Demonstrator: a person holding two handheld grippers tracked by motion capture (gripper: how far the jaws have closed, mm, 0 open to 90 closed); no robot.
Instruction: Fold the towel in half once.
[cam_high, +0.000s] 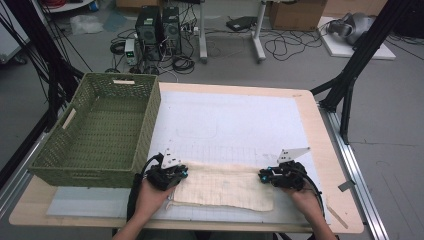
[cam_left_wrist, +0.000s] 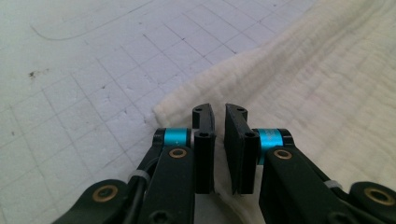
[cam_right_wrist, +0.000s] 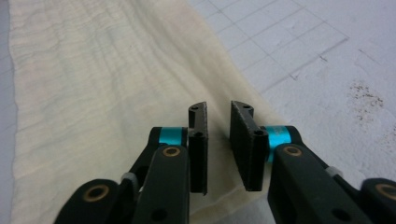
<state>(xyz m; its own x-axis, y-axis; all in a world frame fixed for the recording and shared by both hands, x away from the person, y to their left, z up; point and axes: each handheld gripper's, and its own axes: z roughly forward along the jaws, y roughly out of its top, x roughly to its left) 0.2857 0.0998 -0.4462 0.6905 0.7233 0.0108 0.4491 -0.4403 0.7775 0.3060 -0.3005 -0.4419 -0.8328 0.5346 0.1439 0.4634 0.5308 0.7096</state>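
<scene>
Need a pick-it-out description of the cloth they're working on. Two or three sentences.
Start at the white gridded mat covering the wooden table, right of the green woven basket. Along the mat's near edge lies a cream cloth, folded into a long strip, with a hand-held gripper at each end. It is the only fabric there, crinkled and soft.

- No text, label, brand, number or sign can be read in any view
- Only a plain printed grid of lines is seen on the white mat (cam_high: 240, 125), without figures or lettering
</scene>
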